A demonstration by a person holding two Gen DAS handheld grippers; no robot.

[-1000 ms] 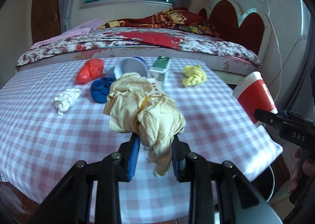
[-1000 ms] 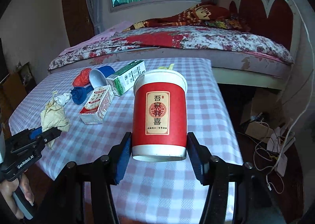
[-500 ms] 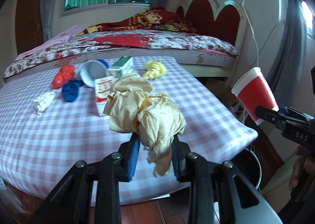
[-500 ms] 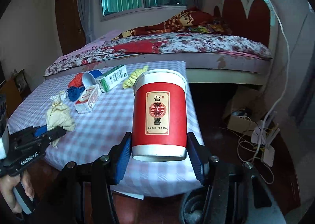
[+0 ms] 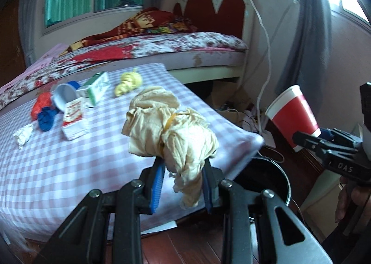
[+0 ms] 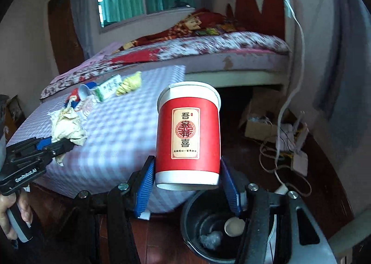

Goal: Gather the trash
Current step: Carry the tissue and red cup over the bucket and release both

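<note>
While clamped: cup (image 6: 187,134), rag (image 5: 169,129).

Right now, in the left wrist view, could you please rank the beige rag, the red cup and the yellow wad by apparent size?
1. beige rag, nearest the camera, so flattered
2. red cup
3. yellow wad, farthest away

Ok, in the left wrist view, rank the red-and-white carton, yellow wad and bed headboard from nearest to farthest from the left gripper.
1. Red-and-white carton, on the table, left of the left gripper.
2. Yellow wad, farther back near the table's far edge.
3. Bed headboard, against the back wall.
</note>
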